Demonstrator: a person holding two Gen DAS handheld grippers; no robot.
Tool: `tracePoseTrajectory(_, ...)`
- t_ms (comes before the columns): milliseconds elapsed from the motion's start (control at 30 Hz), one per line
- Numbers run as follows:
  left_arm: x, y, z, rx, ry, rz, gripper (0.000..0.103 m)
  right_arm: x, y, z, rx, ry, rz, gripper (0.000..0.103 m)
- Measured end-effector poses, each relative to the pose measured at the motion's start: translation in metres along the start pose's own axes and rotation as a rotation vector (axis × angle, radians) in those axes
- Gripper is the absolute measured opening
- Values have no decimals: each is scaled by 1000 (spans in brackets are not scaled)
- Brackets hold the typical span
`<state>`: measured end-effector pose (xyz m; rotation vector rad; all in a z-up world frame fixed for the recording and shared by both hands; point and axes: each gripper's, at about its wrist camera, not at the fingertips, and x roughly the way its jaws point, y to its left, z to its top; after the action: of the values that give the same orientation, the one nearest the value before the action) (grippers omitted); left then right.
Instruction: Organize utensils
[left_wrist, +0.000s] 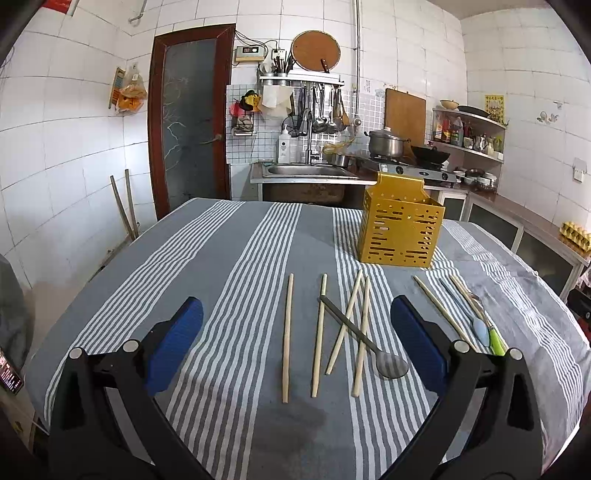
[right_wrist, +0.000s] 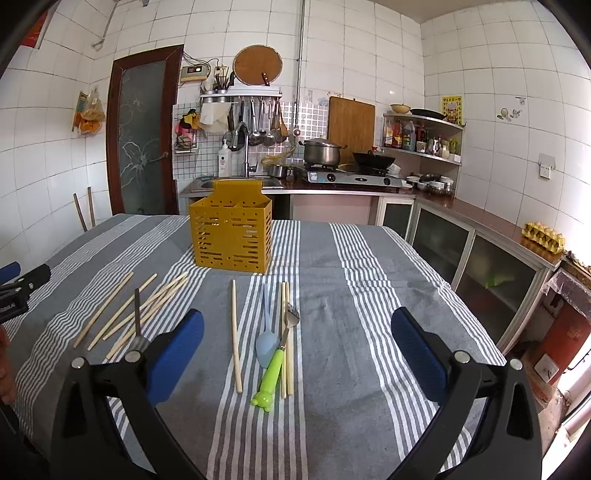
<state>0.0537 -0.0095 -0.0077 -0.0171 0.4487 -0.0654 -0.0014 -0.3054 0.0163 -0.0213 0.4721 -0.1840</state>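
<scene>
Both tongs spread wide, empty: left gripper (left_wrist: 297, 345), right gripper (right_wrist: 297, 347). Yellow holder (right_wrist: 232, 236) upright behind scattered chopsticks (left_wrist: 287, 336). No legible writing.

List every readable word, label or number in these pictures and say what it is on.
None can be read.
Yellow poster on the wall: characters too blurred.
Soap bottle label: too small.
Wall meter display: too small.
Left gripper body lettering: blurred, cut off.
</scene>
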Motion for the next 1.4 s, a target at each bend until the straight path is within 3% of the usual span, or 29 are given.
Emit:
tracePoseTrajectory(800, 17, -8, 3, 12, 28, 12, 98, 14, -8, -1, 27, 24, -1, 99)
tracePoseTrajectory(1400, 72, -12, 4, 28, 149, -4, 95, 68, -13, -2, 26, 118, -7, 96)
